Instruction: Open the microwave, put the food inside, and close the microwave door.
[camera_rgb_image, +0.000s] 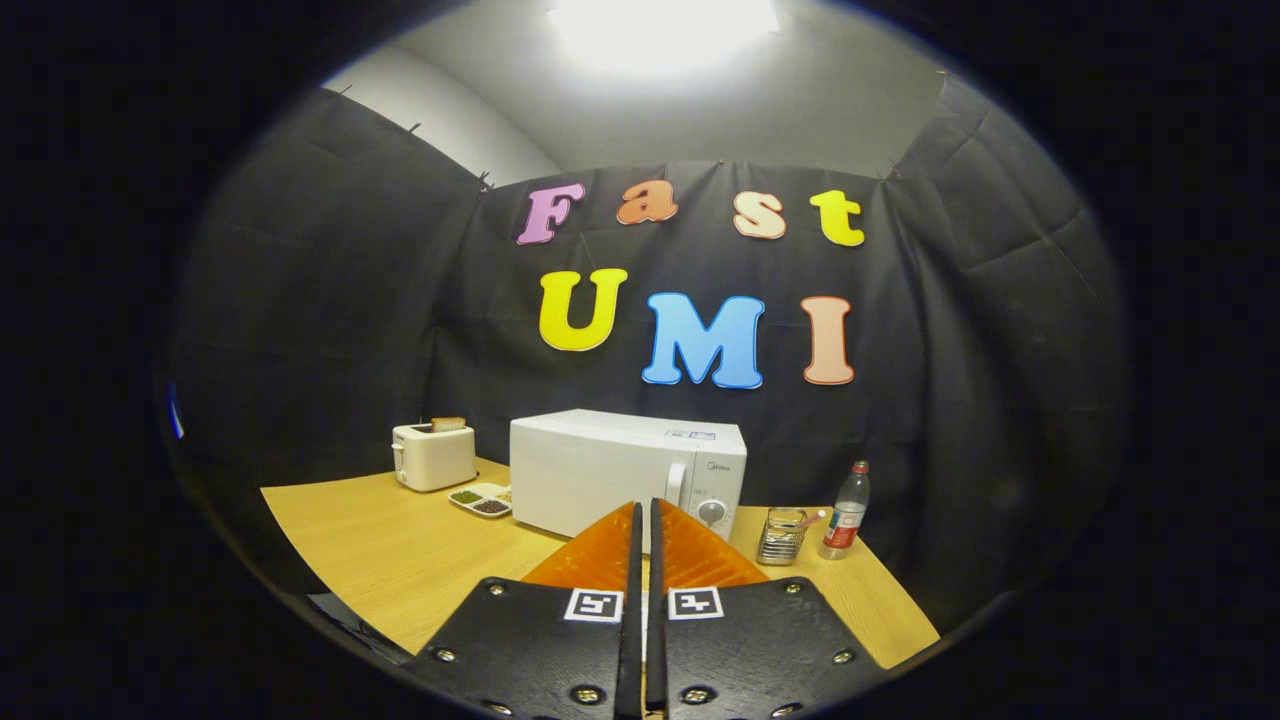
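A white microwave (610, 470) stands at the back of the wooden table (380, 540), its door closed, with a handle (676, 485) and a round dial (712, 512) on its right side. My gripper (643, 515) is well short of it, fingertips pointing at the lower right of the door. The two fingers lie together with nothing between them, so it is shut and empty. A small white dish (482, 498) with green and dark food portions lies on the table just left of the microwave's front corner.
A white toaster (434, 455) with a slice of bread sticking up stands left of the microwave. Right of the microwave are a metal mesh holder (781, 536) and a clear plastic bottle (846, 511) with a red cap. Bare tabletop stretches ahead on the left.
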